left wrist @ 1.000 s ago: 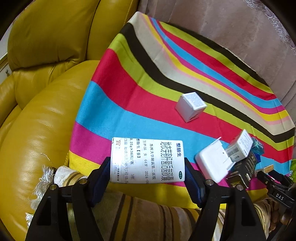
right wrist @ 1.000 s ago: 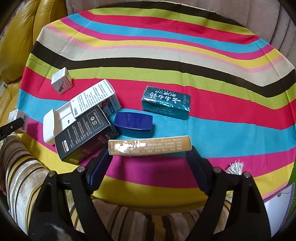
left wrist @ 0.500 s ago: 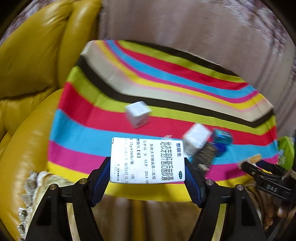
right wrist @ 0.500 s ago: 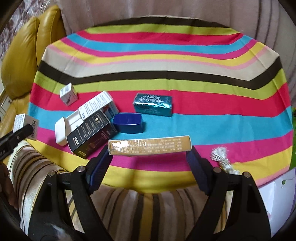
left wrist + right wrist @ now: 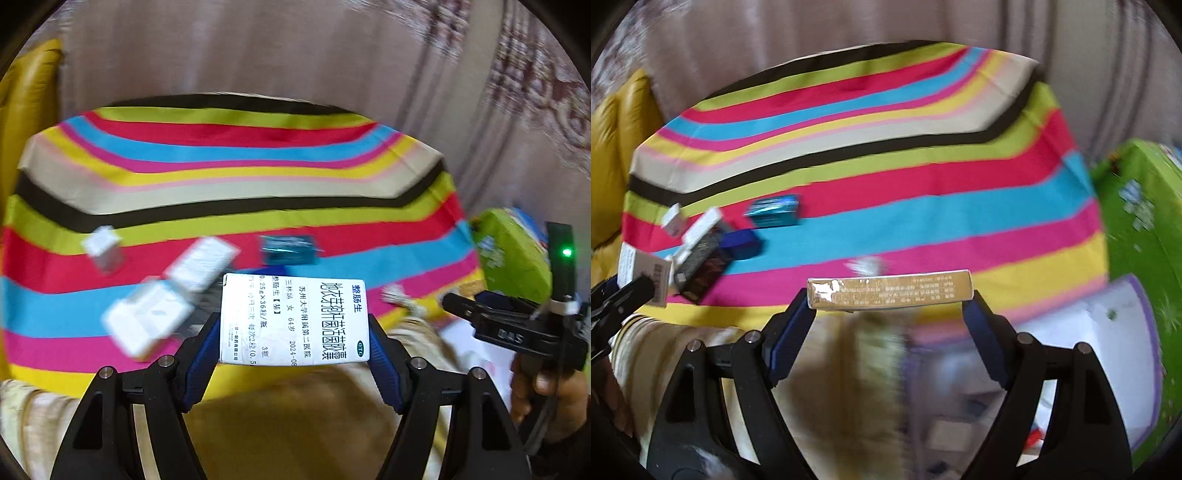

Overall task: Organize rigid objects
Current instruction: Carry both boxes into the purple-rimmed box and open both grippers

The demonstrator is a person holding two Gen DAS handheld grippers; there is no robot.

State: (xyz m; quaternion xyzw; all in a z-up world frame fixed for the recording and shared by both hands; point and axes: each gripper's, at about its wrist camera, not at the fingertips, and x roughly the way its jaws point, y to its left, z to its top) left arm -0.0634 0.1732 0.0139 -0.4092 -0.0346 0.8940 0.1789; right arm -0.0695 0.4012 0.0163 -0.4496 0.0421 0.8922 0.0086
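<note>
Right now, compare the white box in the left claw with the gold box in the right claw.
The white box shows a broad face with dark printed text; the gold box shows only a thin, long edge. The white box looks squat and blocky, the gold box slim and flat. The white box is matt; the gold box glints. Both are clamped by their ends, lifted above the striped cloth.

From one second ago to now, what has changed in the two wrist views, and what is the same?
Both tools swung toward the right end of the striped cloth: the green box has come into view and the yellow sofa has slid mostly out. Nothing was grasped or released. The left tool still clamps the white medicine box, the right tool still the gold box. The other boxes lie as before.
</note>
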